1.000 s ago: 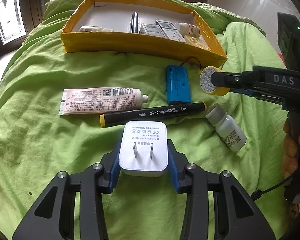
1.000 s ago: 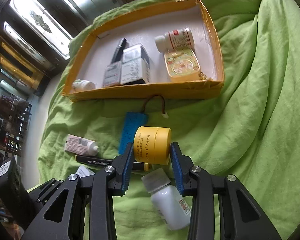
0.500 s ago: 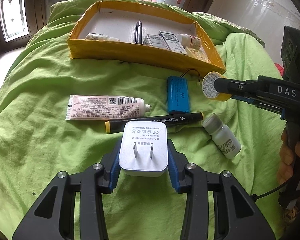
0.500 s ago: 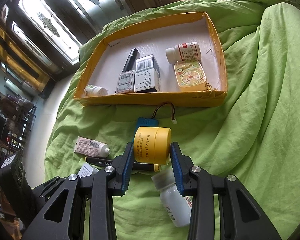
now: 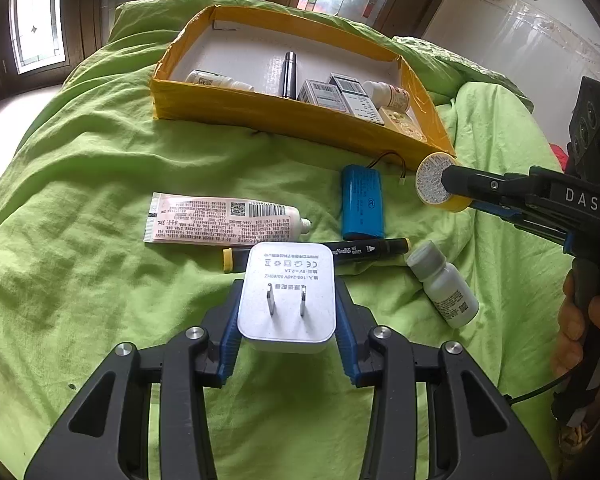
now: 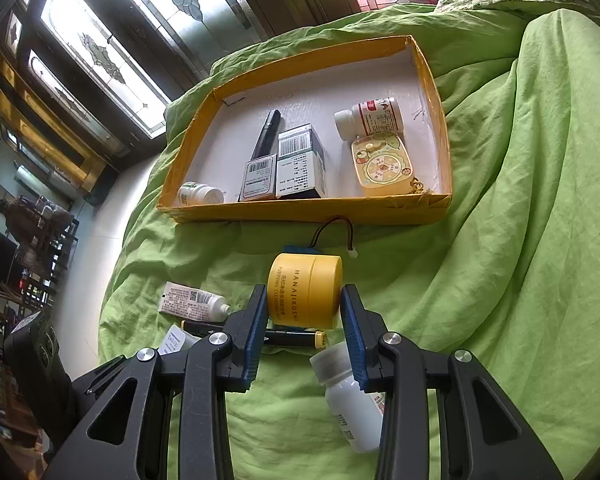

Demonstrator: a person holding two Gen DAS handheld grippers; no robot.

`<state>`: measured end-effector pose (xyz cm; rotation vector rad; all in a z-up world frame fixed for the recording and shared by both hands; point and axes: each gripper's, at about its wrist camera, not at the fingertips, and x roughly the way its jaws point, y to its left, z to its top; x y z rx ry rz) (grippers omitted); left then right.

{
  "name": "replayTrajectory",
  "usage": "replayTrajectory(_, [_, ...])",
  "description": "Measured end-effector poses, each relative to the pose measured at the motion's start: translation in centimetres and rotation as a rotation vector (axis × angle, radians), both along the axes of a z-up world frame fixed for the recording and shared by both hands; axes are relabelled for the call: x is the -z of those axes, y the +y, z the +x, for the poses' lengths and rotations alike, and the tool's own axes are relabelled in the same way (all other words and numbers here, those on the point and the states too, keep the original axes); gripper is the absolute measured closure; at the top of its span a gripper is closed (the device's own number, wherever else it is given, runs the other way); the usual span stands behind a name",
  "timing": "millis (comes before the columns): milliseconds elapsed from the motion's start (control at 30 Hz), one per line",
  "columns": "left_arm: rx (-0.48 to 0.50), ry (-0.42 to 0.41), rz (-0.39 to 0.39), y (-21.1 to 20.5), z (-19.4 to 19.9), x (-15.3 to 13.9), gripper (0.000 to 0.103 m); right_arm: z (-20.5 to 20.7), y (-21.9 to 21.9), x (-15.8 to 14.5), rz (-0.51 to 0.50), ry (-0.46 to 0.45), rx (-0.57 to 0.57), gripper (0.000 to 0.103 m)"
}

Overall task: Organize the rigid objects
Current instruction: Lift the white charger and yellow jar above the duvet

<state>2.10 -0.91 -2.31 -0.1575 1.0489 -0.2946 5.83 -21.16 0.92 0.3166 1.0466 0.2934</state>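
your left claw (image 5: 286,312) is clamped on the white charger (image 5: 287,294), held above the green bed (image 5: 80,260) with its prongs facing the camera. just past it lie the tube (image 5: 220,224), marker (image 5: 364,249), blue battery (image 5: 362,202) and white bottle (image 5: 444,286). your right claw (image 6: 304,320) is clamped on the yellow jar (image 6: 306,290), near the yellow box (image 6: 300,210), which already holds several items.

Pretty sure I'm in somebody's home, a bedroom by the look of it. Everything's laid out on a bed under a rumpled green quilt (image 5: 100,208). Behind it there's dark wood panelling and leaded patterned-glass windows (image 6: 100,52), plus a cluttered rack (image 6: 40,248) off in the next room.
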Motion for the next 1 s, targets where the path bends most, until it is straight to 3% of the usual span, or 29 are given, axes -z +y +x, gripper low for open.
replayTrajectory(1000, [-0.057,-0.017,-0.067,1.4,0.2,-0.7,0.064,-0.2,-0.2,-0.4,0.031,-0.014,0.002,0.07])
